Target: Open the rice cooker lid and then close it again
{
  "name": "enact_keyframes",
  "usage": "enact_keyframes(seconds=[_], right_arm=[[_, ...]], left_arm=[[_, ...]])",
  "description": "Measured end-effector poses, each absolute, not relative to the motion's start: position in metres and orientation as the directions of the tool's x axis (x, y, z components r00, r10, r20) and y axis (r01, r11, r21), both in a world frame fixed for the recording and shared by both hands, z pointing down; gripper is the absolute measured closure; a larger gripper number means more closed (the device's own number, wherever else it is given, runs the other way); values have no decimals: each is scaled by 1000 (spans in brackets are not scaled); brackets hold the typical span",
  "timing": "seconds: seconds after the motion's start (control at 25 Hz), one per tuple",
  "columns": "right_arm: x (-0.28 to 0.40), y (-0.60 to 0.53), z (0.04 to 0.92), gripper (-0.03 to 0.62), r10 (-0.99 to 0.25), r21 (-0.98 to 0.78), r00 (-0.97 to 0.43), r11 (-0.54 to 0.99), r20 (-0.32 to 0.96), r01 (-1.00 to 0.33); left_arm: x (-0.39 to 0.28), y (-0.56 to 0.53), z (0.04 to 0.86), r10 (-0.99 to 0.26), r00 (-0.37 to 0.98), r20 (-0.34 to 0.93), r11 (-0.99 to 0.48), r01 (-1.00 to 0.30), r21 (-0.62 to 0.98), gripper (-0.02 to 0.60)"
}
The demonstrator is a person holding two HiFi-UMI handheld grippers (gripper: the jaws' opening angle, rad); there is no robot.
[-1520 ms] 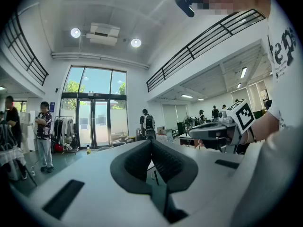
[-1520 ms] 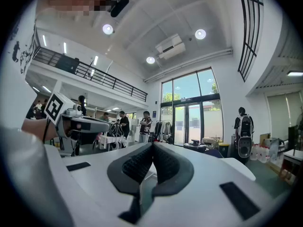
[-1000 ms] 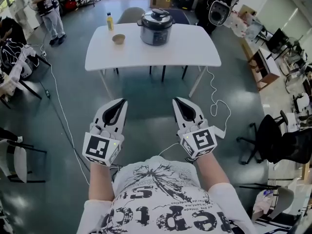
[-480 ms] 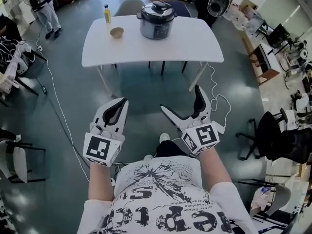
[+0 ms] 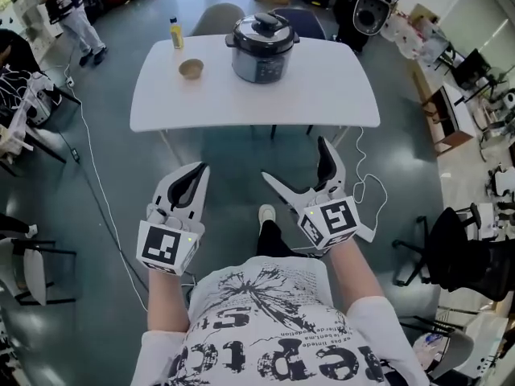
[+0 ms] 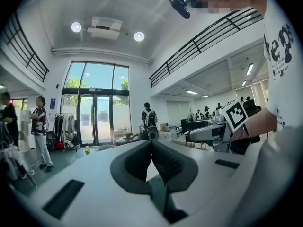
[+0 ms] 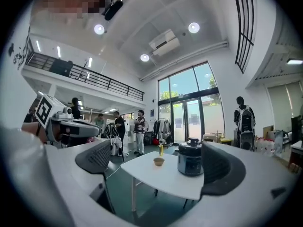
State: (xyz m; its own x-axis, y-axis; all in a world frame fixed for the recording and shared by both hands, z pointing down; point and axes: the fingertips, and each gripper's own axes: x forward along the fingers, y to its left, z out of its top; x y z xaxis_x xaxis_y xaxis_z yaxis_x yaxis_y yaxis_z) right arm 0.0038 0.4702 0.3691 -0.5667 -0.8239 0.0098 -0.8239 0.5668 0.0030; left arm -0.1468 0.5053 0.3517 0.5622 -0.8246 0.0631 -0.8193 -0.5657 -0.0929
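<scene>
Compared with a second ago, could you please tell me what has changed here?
The right gripper has just opened its fingers wide, with nothing between them. The person has stepped toward the table, which shows slightly larger in the head view. Unchanged: the left gripper is shut and empty, the rice cooker has its lid on, and the bowl and yellow bottle stand left of it.

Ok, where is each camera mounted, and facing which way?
Head view: head-mounted, steeply down at the white table and black-lidded steel rice cooker; shows left gripper, right gripper, forearms.
Left gripper view: on that gripper, level along shut jaws toward glass doors; right gripper at right.
Right gripper view: level along open jaws at table and cooker; left gripper at left.
Head and right gripper views share the cooker.
</scene>
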Motion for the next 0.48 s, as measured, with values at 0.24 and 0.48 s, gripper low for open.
enact_keyframes(seconds=[0.24, 0.48], right_arm=[[25, 346, 351, -1, -778, -6, -628, 628, 25, -778], [56, 199, 349, 9, -746, 27, -664, 666, 50, -746]], left_arm=[[-116, 388, 335, -849, 522, 87, -529, -841, -112, 569], [-77, 247, 323, -866, 500, 19, -499, -859, -114, 569]])
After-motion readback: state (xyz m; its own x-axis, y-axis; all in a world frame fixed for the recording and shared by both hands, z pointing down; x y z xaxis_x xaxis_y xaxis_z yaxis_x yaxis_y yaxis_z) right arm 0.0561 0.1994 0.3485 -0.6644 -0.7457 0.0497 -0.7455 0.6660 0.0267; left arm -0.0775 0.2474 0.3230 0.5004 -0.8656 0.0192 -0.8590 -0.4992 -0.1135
